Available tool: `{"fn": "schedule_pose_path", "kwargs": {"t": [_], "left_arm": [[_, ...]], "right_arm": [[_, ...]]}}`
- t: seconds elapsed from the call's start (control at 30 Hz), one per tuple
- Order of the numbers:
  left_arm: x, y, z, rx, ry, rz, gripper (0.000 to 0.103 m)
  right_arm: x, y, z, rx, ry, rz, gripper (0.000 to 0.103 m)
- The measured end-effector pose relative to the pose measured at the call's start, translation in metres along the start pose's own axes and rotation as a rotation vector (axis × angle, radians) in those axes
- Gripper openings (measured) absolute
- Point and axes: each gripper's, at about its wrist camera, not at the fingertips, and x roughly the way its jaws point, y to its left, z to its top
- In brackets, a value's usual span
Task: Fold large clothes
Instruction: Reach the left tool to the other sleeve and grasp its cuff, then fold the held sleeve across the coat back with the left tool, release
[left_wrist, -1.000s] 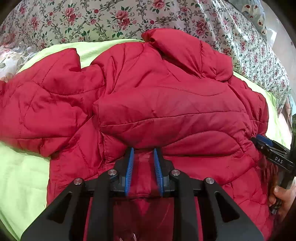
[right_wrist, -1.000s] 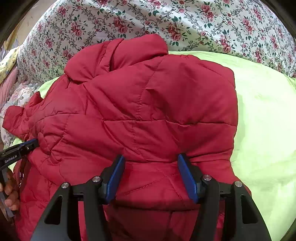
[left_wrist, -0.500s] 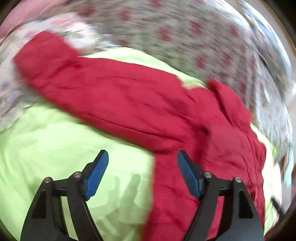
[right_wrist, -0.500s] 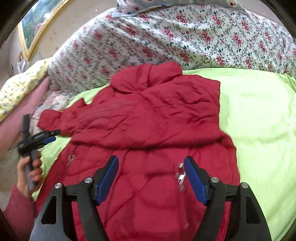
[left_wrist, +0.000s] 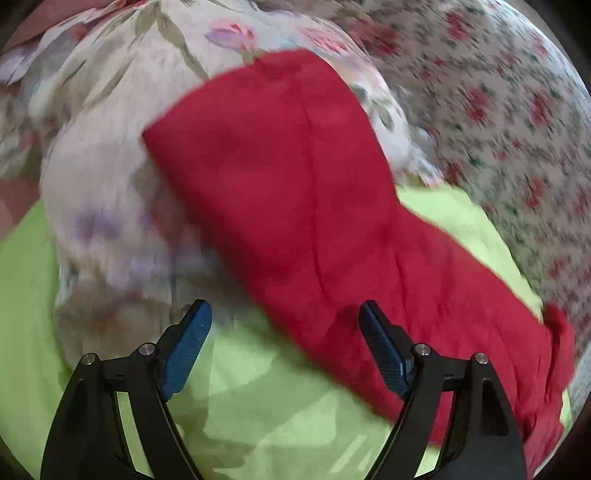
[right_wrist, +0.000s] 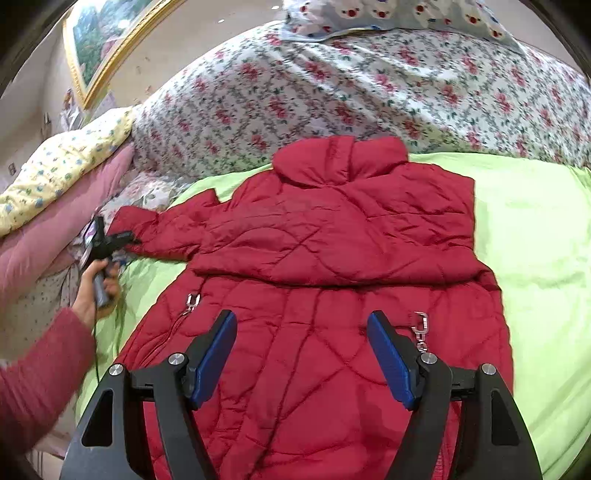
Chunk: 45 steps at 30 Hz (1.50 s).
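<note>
red jacket (right_wrist: 332, 240) sleeve end overhangs green sheet (right_wrist: 535, 240); right side bare.

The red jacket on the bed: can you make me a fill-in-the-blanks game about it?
1. The jacket lies on a ____ sheet.
2. The left gripper is near the end of the jacket's ____.
3. The right gripper has its jaws ____.
4. A gold-framed ____ hangs on the wall.

Missing words: green, sleeve, open, picture
</note>
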Motion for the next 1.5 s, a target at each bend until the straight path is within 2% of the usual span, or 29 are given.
{"fn": "schedule_pose_path", "kwargs": {"t": [0.03,0.07,0.13,0.17,0.4,0.53,0.67,1.0,1.2,1.3,1.5], "left_arm": [[0.002,0.000,0.007,0.003,-0.016,-0.011,0.067],[0.003,-0.001,0.011,0.012,-0.022,-0.021,0.036],[0.004,-0.007,0.015,0.044,-0.012,-0.046,0.012],[-0.001,-0.012,0.014,0.065,-0.021,-0.058,0.008],[-0.071,-0.045,-0.013,0.174,-0.150,-0.199,0.006],[-0.112,-0.069,-0.036,0.226,-0.177,-0.309,0.006],[-0.141,-0.107,-0.073,0.317,-0.169,-0.420,0.006],[-0.182,-0.214,-0.172,0.550,-0.081,-0.593,0.006],[-0.180,-0.273,-0.233,0.693,-0.051,-0.584,0.006],[-0.172,-0.298,-0.258,0.755,-0.046,-0.551,0.006],[-0.158,-0.322,-0.290,0.828,-0.021,-0.516,0.006]], "right_arm": [[0.002,0.002,0.000,-0.009,0.007,-0.001,0.075],[0.003,0.004,-0.001,-0.016,0.012,-0.003,0.075],[0.006,0.005,-0.003,-0.022,0.020,0.000,0.075],[0.007,0.005,-0.003,-0.022,0.022,0.000,0.075],[0.008,-0.011,0.001,0.021,0.019,0.014,0.075],[0.007,-0.023,0.005,0.057,0.020,0.027,0.075],[0.012,-0.034,0.010,0.077,0.031,0.030,0.075],[0.034,-0.065,0.027,0.147,0.050,0.088,0.075],[0.038,-0.081,0.042,0.228,-0.001,0.161,0.075],[0.039,-0.089,0.050,0.276,-0.017,0.204,0.076],[0.051,-0.102,0.067,0.352,-0.039,0.282,0.076]]}}
